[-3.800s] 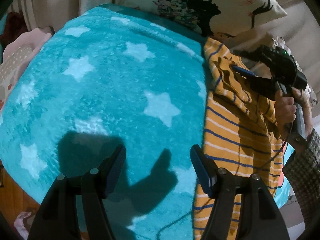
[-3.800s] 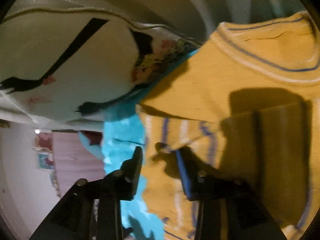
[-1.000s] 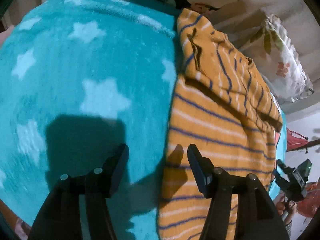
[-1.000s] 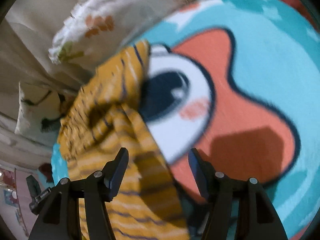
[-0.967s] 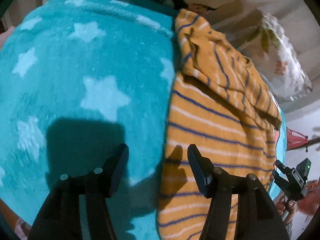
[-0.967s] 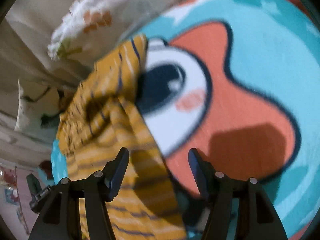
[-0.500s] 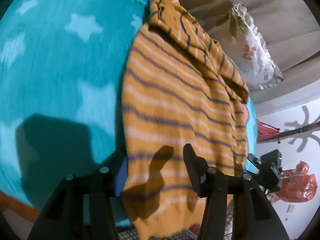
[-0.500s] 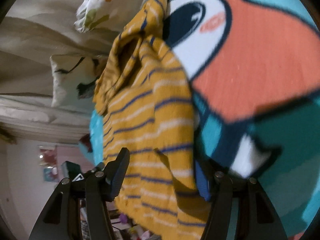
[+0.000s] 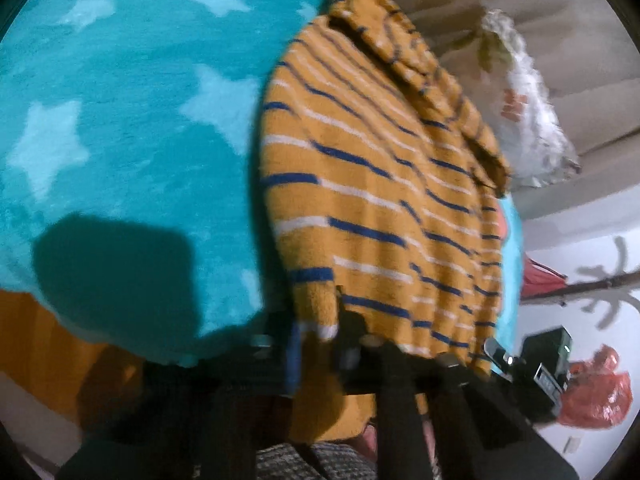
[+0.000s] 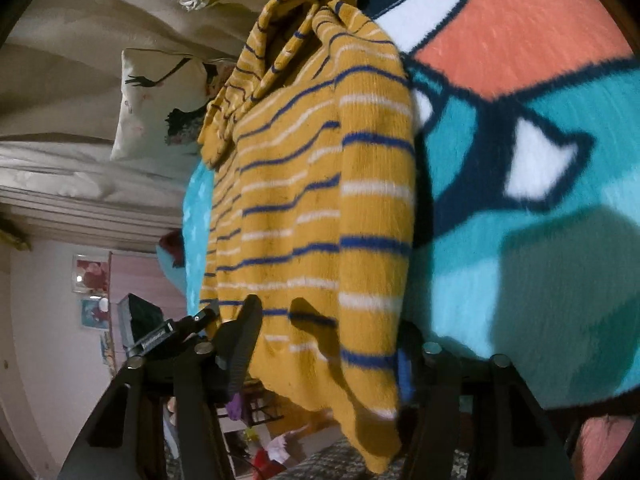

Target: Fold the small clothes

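A mustard-yellow sweater with blue and white stripes [image 9: 384,184] lies on a teal blanket [image 9: 120,120], its hem hanging over the near edge. My left gripper [image 9: 316,344] is shut on the sweater's bottom-left hem corner. In the right wrist view the sweater [image 10: 320,200] fills the middle; my right gripper [image 10: 328,344] is open, with the bottom-right hem corner lying between its fingers [image 10: 240,336]. The right gripper also shows in the left wrist view [image 9: 532,364] at the hem's right end.
The teal blanket has white stars [image 9: 44,148] and a cartoon print in orange and white [image 10: 520,40]. Pillows [image 9: 520,112] lie behind the sweater at the headboard. A red bag [image 9: 596,396] sits on the floor beyond the bed edge.
My left gripper has closed on the sweater's hem corner. My right gripper has moved in so the other hem corner lies between its open fingers.
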{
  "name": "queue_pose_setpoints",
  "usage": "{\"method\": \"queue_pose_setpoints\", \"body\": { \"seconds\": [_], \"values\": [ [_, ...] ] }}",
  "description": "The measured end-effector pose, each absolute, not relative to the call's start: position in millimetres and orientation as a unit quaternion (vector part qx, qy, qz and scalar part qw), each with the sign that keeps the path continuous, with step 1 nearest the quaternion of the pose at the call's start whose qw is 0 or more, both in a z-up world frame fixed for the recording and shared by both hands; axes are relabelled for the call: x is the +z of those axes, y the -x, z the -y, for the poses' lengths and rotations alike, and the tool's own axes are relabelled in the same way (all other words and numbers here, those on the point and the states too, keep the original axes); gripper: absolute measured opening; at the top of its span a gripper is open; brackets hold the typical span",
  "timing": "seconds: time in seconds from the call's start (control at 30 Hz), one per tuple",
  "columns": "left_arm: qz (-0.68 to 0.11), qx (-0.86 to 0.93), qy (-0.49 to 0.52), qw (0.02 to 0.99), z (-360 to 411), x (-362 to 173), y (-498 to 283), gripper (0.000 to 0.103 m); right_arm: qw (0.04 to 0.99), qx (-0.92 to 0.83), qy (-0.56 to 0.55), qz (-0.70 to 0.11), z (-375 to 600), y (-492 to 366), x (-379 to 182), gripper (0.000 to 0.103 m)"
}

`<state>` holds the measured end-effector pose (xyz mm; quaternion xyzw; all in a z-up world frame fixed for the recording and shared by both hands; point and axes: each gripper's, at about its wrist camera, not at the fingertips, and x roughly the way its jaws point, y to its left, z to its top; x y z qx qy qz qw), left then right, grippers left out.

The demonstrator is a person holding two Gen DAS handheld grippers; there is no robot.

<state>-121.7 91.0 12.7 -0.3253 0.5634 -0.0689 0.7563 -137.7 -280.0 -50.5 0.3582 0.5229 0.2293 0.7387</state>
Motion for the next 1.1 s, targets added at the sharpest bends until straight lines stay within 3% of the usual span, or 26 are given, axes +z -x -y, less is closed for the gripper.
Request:
{"method": "queue_pose_setpoints", "body": {
  "seconds": [0.07,0.13,0.27,0.4,0.63,0.73,0.77,0.8,0.87,1.1],
  "values": [
    [-0.561,-0.054,0.333,0.756,-96,14,124,0.008,0.744,0.203,-0.35,-0.532,282,140,-52,0.021],
    [-0.55,-0.038,0.336,0.764,-104,21,130,0.008,0.742,0.193,-0.348,-0.54,287,139,-56,0.012],
    [-0.528,-0.036,0.339,0.777,-117,46,155,0.007,0.739,0.211,-0.337,-0.544,293,150,-51,0.008],
    [-0.516,-0.031,0.333,0.789,-124,67,183,0.007,0.74,0.246,-0.287,-0.556,291,187,-37,0.007],
    [-0.551,-0.005,0.358,0.754,-134,33,196,0.009,0.736,0.214,-0.261,-0.587,297,201,-61,0.013],
    [-0.542,0.008,0.339,0.769,-147,46,204,0.01,0.751,0.199,-0.243,-0.581,308,203,-53,0.03],
    [-0.538,0.014,0.331,0.775,-151,51,206,0.01,0.754,0.195,-0.243,-0.578,310,203,-51,0.031],
    [-0.534,0.02,0.321,0.782,-155,57,208,0.012,0.761,0.186,-0.241,-0.573,317,203,-46,0.031],
    [-0.526,0.032,0.302,0.794,-158,68,204,0.025,0.781,0.169,-0.234,-0.553,327,203,-33,0.031],
    [-0.513,-0.006,0.214,0.832,-137,99,127,0.034,0.828,0.164,-0.238,-0.48,324,166,10,0.031]
  ]
}}
